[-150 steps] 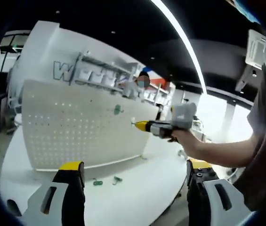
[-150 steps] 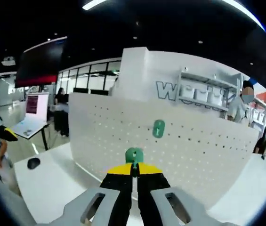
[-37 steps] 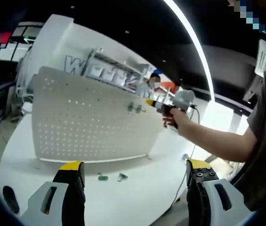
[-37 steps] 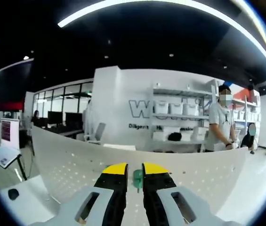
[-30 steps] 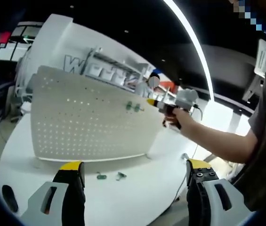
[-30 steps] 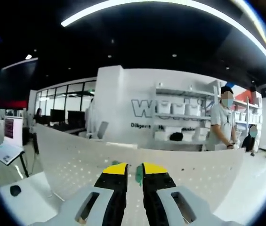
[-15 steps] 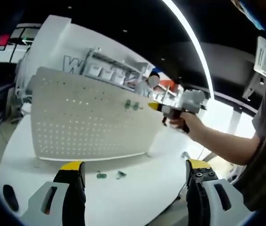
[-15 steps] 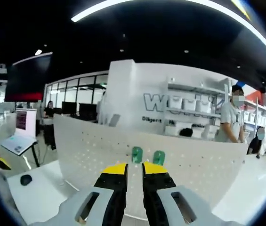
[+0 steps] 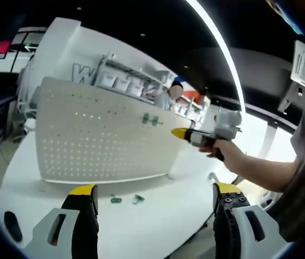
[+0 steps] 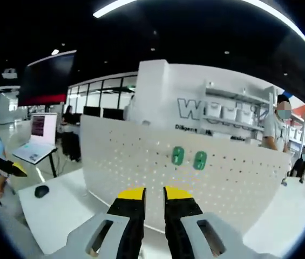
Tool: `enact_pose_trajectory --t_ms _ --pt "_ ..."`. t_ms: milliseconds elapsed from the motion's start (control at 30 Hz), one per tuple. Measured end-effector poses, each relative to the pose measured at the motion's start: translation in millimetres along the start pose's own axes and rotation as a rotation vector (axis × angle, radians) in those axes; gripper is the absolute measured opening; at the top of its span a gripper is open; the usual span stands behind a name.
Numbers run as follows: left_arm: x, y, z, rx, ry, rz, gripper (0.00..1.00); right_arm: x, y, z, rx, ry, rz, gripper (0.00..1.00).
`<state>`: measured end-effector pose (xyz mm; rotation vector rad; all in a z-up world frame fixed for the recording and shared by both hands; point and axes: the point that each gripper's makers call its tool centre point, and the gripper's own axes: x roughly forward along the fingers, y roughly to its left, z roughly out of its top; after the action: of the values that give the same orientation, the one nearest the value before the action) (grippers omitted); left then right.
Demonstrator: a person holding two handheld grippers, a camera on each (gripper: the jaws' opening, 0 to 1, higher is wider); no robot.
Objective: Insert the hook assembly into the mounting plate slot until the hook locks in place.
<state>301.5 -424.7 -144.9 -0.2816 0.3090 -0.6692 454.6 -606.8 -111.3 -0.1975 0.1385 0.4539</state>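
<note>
- A white pegboard (image 10: 157,172) stands upright on a white table (image 9: 157,226), seen in both views.
- Two green hooks sit side by side high on the pegboard: the left hook (image 10: 177,156) and the right hook (image 10: 200,160), close together but not touching.
- In the left gripper view the same pair shows as small green marks (image 9: 151,119) near the board's upper right part.
- Two more green pieces (image 9: 126,199) lie on the table in front of the board's lower edge.
- The right gripper (image 10: 154,195) faces the pegboard below the two hooks, its yellow-tipped jaws nearly closed with a thin gap and nothing between them.
- In the left gripper view that right gripper (image 9: 180,133) is held by the person's hand (image 9: 222,152) off the board's right end, clear of the hooks.
- The left gripper (image 9: 152,194) hangs back over the table with its jaws spread wide and empty.
- A person stands by the shelves (image 10: 233,116) behind the board.
</note>
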Motion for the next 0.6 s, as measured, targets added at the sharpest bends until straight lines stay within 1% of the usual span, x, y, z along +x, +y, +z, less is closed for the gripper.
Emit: enact_pose_trajectory --t_ms 100,233,400,600 --pt "-0.8 1.7 -1.7 0.006 0.009 0.009 0.89 -3.1 7.6 -6.5 -0.001 0.013 0.020 0.11" --pt "-1.1 2.5 0.7 0.007 0.003 0.011 0.89 -6.3 20.3 -16.9 -0.012 0.036 0.050 0.11" --pt "-1.4 2.7 1.1 0.007 0.002 0.015 0.90 -12.1 38.3 -34.2 -0.017 0.073 0.089 0.12" --pt "-3.0 2.7 -3.2 0.006 0.007 0.019 0.89 -19.7 52.3 -54.1 -0.002 0.114 0.124 0.13"
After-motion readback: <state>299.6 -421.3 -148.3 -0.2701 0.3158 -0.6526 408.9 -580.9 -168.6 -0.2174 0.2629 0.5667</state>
